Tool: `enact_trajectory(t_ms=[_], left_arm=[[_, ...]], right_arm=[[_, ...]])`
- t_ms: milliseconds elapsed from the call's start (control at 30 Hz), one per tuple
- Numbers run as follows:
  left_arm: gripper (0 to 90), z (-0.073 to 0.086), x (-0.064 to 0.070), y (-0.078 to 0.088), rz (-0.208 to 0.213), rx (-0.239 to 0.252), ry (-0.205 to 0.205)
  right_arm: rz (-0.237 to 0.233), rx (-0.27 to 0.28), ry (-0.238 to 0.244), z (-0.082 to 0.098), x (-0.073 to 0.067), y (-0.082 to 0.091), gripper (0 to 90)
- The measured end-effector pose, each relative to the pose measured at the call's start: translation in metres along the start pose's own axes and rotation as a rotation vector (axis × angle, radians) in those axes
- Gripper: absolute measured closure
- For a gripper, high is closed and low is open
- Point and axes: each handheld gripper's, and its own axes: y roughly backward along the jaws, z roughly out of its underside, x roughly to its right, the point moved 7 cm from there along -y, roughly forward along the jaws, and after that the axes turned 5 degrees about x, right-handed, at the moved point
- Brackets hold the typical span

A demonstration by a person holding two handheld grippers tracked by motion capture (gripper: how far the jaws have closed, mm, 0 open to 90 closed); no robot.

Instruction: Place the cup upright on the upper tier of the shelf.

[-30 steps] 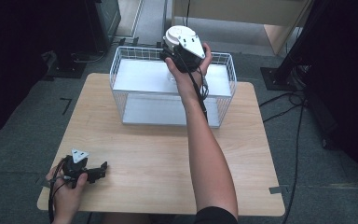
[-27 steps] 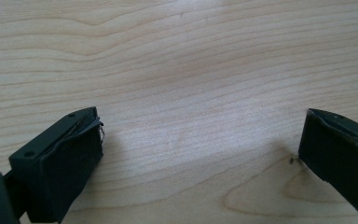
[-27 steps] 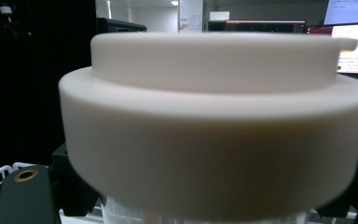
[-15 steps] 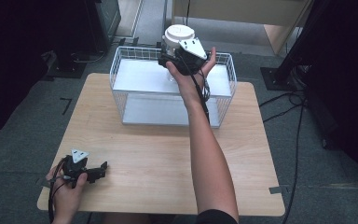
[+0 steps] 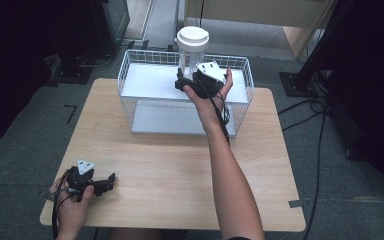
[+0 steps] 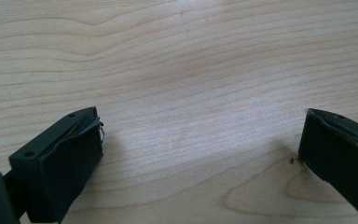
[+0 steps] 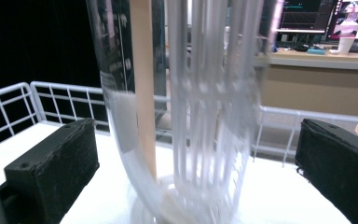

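Count: one clear plastic cylindrical jar with a white round lid (image 5: 192, 50), one white wire basket with two flat white shelves (image 5: 137, 85), one light wood-grain desk with rounded corners (image 5: 180, 165), two black two-jaw grippers.

Jar: stands upright on the basket's upper shelf, toward its back rail. Transparent wall, ribbed or streaked in the right gripper view (image 7: 186, 116), partly blurred there. White base ring sits on the shelf surface. Lid is smooth, flat, disc-shaped.

Basket: thin white wire grid walls, rectangular, solid white shelf panels, one upper and one lower. It sits at the far edge of the desk.

Right gripper (image 5: 192, 84): held just in front of the jar, over the basket's upper shelf, grey three-cornered plate on top. Jaws have just been opening and now stand wide apart, one on each side of the jar's lower body with a gap on both sides; pads not pressing it. Pads are matte black, blocky.

Left gripper (image 5: 102, 184): far from the basket, at the desk's near left corner, resting on the wood with the hand around it. Jaws wide open with bare wood grain between them in the left gripper view (image 6: 200, 154).

Desk surface: pale wood, visible grain lines, matte.
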Motion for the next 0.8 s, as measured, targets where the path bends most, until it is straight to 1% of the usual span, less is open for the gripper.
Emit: enact_trajectory(t_ms=[67,100,233,267,300,333,367,433,500,600,800], left_arm=[[0.0,0.000,0.000,0.000,0.000,-0.002,-0.002],[0.0,0.000,0.000,0.000,-0.001,-0.001,-0.001],[0.0,0.000,0.000,0.000,-0.001,0.001,0.001],[0.0,0.000,0.000,0.000,0.000,-0.001,0.001],[0.0,0.000,0.000,0.000,0.000,-0.001,0.000],[0.0,0.000,0.000,0.000,-0.001,-0.001,0.000],[0.0,0.000,0.000,0.000,-0.001,-0.001,0.000],[0.0,0.000,0.000,0.000,-0.001,-0.002,0.001],[0.0,0.000,0.000,0.000,-0.002,0.000,0.001],[0.0,0.000,0.000,0.000,-0.002,0.000,-0.001],[0.0,0.000,0.001,0.000,-0.003,-0.002,-0.001]], right_arm=[[-0.005,0.002,-0.001,0.005,0.002,0.005,0.0],[-0.007,0.000,-0.011,0.008,0.002,0.008,0.0],[-0.019,0.006,-0.012,0.017,0.004,0.021,0.0],[-0.021,0.008,-0.018,0.019,0.005,0.026,0.0],[-0.029,0.014,-0.023,0.024,0.007,0.033,0.0],[-0.029,0.014,-0.023,0.024,0.007,0.033,0.0],[-0.030,0.015,-0.025,0.027,0.008,0.037,0.0],[-0.026,0.006,-0.006,0.036,0.010,0.045,0.0],[-0.025,0.004,0.002,0.042,0.012,0.051,0.0],[-0.032,0.009,-0.005,0.050,0.013,0.063,0.0],[-0.033,0.015,0.004,0.065,0.018,0.087,0.0]])
